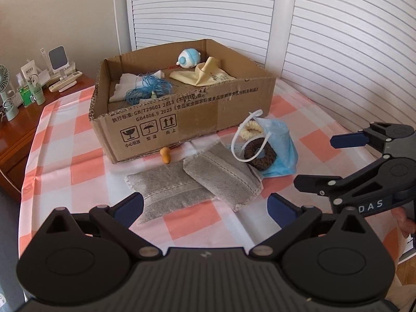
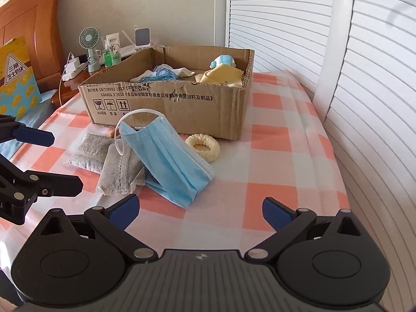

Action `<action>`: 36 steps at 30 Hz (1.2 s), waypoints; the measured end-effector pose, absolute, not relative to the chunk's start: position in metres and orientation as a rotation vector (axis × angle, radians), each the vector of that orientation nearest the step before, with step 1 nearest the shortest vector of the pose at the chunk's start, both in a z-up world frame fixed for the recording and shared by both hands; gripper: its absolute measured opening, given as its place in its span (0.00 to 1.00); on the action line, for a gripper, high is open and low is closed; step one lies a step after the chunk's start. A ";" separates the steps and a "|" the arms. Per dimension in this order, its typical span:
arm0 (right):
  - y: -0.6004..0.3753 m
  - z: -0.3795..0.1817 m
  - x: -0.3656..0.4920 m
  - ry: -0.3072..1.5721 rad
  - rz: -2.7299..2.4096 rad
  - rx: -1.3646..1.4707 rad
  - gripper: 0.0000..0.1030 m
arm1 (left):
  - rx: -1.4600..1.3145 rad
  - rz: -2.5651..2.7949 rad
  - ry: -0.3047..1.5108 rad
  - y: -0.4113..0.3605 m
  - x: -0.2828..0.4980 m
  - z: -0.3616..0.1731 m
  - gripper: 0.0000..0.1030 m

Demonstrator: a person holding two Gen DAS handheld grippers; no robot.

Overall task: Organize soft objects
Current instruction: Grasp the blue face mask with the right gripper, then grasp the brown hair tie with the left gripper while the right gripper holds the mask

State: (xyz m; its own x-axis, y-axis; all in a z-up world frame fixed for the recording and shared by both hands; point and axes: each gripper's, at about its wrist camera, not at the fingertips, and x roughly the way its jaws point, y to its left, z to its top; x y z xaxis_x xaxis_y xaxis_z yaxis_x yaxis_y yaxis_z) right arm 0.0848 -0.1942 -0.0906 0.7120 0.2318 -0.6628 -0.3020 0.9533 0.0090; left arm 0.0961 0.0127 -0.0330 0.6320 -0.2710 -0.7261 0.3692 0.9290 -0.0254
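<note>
Soft objects in a loose pile on the checkered table [image 1: 65, 161], just in front of the cardboard box [image 1: 182, 119]: two grey pouches [image 1: 197, 182] overlapping, long axes running left-right in the left wrist view, the right one tilted over the left. Blue face mask [image 2: 169, 161] propped like a tent against the pouches, long axis slanting down toward the right hand-held gripper [image 2: 200, 209], ear loop arching up. Brown hair tie [image 1: 260, 154] lies on the mask; cream hair tie [image 2: 204, 145] flat beside the mask, close to the box wall. Small orange gourd [image 1: 165, 155] upright at the box base. Inside box: blue cord coil [image 1: 148, 91], yellow cloth [image 1: 205, 75], blue-white toy [image 1: 189, 57], white cloth [image 1: 130, 80]. Left hand-held gripper [image 1: 205, 208] spread wide, empty, hovering before the pouches. Right hand-held gripper also wide apart, holding nothing.
</note>
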 end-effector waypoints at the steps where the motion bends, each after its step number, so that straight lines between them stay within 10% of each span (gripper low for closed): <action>1: -0.193 -0.092 0.087 0.718 0.305 -0.114 0.96 | 0.130 -0.370 0.811 0.012 0.098 -0.034 0.98; 17: -0.186 -0.096 0.094 0.652 0.365 -0.152 0.14 | 0.140 -0.390 0.851 0.001 0.103 -0.041 0.98; 36: -0.217 -0.094 0.058 0.655 0.296 -0.113 0.13 | 0.222 -0.438 0.795 -0.022 0.090 -0.032 0.96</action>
State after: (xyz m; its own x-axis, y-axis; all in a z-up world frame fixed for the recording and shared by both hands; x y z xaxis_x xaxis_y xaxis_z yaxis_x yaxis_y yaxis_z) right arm 0.0584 -0.2174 -0.0940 0.7527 0.2347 -0.6151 -0.3057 0.9521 -0.0108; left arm 0.0899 -0.0224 -0.0323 0.6173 -0.2949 -0.7294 0.4593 0.8878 0.0297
